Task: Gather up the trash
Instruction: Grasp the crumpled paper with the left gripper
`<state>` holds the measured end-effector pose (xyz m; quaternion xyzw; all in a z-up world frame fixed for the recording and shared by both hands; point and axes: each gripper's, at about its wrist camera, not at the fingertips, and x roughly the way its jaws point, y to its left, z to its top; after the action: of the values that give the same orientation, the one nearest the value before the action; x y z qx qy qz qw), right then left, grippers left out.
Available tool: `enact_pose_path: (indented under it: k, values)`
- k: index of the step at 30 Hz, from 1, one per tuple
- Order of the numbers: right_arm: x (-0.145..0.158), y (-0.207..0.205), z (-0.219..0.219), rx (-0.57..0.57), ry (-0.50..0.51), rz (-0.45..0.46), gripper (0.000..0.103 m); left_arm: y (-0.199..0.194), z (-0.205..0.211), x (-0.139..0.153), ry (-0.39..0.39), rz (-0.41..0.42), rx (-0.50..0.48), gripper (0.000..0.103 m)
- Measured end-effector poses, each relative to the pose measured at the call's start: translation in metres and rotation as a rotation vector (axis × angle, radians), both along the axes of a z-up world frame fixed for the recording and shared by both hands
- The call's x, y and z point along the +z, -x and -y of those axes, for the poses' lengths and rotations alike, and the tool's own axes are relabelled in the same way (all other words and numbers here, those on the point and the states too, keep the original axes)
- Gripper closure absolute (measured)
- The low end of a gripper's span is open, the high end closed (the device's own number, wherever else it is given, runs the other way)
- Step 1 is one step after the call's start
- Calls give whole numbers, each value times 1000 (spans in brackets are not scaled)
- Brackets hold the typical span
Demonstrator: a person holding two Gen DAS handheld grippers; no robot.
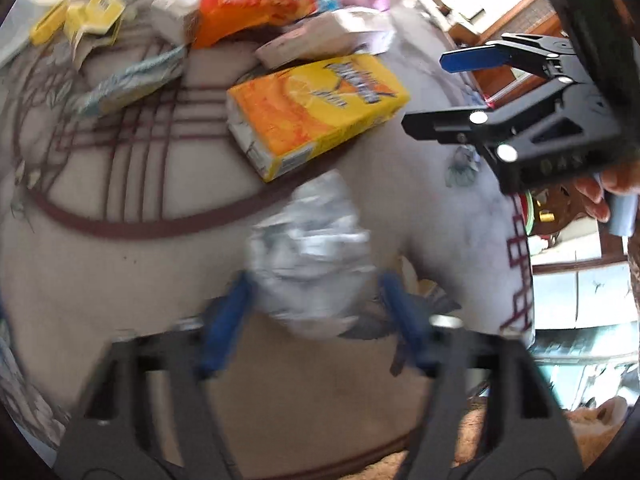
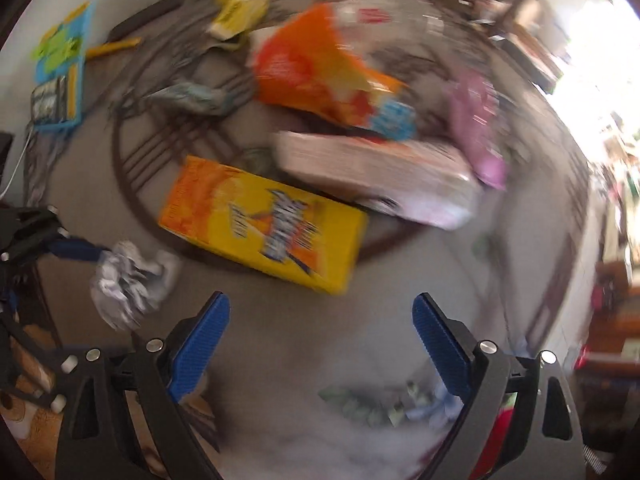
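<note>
Left hand-held gripper (image 1: 316, 312): jaws narrowed around crumpled foil ball (image 1: 312, 264), blurred, contact unclear. Right hand-held gripper (image 2: 320, 344): jaws wide, empty; foil ball left of it, yellow juice carton (image 2: 264, 224) just ahead on table (image 2: 420, 272).

My left gripper (image 1: 316, 320) points steeply down, its blue fingers (image 1: 226, 324) partly closed around something. My right gripper (image 2: 320, 340) also tips down, fingers (image 2: 200, 344) spread wide, nothing between them.
</note>
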<state>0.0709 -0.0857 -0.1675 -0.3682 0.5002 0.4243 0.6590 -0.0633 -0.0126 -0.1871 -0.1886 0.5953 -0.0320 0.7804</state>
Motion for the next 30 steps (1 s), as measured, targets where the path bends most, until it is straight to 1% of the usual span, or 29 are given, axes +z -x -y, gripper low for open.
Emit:
enact_pose_path:
  k: [2,4,7,10,12,13,15,17,20,23,25,27,29,30]
  values:
    - [-4,3,-12,49,21,-9,13,5,-10,-2,25,0,39,52]
    - [-9,5,-23,97,56,2,13,9,-18,2,7,11,64,53]
    - [-17,0,-36,130,100,3,13,13,-33,10,3,35,113,53]
    - [-24,-4,-47,154,125,-27,13,14,-51,14,14,42,152,52]
    - [-29,-3,-56,185,145,-54,10,15,-60,14,35,39,169,52]
    - [-32,-3,-59,194,158,-60,6,16,-64,14,53,37,179,52]
    - [-36,0,-64,220,187,-30,6,16,-70,14,76,37,195,52]
    - [-35,0,-65,212,184,-67,6,15,-72,14,75,37,200,52]
    - [-30,8,-58,203,177,-160,6,14,-78,15,75,43,208,52]
    - [-28,14,-46,192,184,-199,7,11,-85,17,71,54,216,52]
    - [-22,11,-41,159,149,-196,7,9,-89,17,70,57,222,52]
    - [-15,4,-36,113,110,-171,7,6,-92,16,73,55,221,52]
    - [-11,-3,-35,102,106,-119,7,4,-93,16,74,52,216,52]
    - [-10,-5,-37,114,120,-86,7,3,-94,16,76,51,211,51]
